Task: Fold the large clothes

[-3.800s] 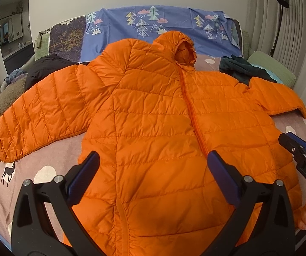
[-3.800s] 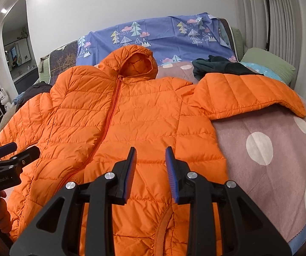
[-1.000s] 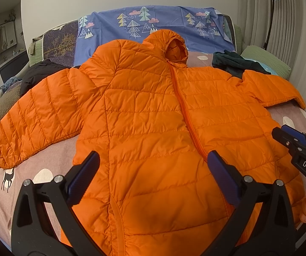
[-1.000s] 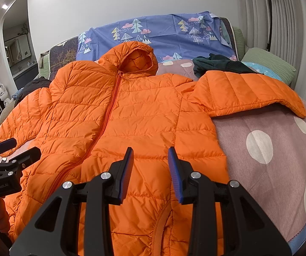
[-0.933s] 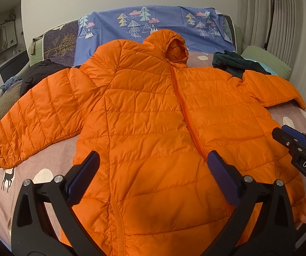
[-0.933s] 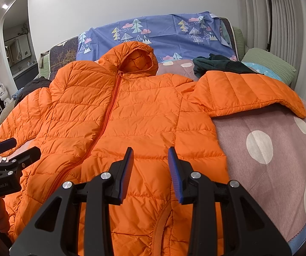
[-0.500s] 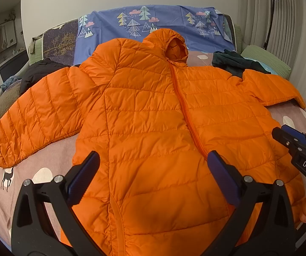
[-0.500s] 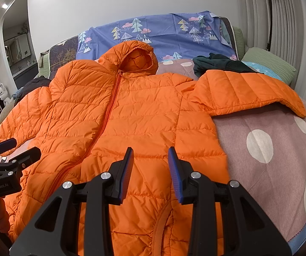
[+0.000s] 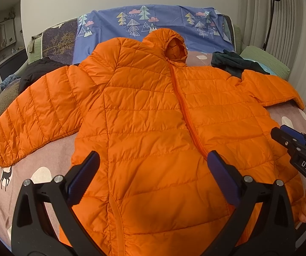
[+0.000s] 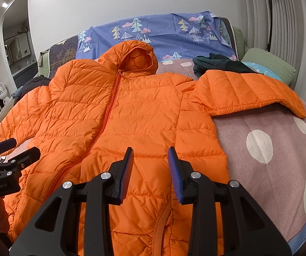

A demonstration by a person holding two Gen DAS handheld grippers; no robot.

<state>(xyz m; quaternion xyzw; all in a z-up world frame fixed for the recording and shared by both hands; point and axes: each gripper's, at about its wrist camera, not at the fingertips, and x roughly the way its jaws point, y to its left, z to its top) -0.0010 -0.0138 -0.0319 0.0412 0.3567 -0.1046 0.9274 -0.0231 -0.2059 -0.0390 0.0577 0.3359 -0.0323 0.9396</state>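
An orange hooded puffer jacket [image 9: 153,111] lies flat and zipped on the bed, front up, hood at the far end and both sleeves spread sideways; it also shows in the right wrist view [image 10: 136,117]. My left gripper [image 9: 153,170] is open wide and empty, hovering over the jacket's lower front. My right gripper [image 10: 150,166] is open with a narrower gap and empty, above the lower right front. Each gripper shows at the edge of the other's view: the right gripper [image 9: 289,140] and the left gripper [image 10: 16,149].
The bed has a mauve polka-dot cover [image 10: 270,149]. A blue tree-print sheet [image 9: 153,23] drapes the headboard. A dark green garment [image 10: 217,64] and green pillow [image 10: 268,64] lie at far right. Black clothing [image 9: 38,68] lies at far left. A floor lamp [image 9: 272,4] stands by the right wall.
Almost nothing has changed over the last second; both grippers hover in place. Since 3.8 s ago the left view shifted slightly and the right gripper opened a little wider.
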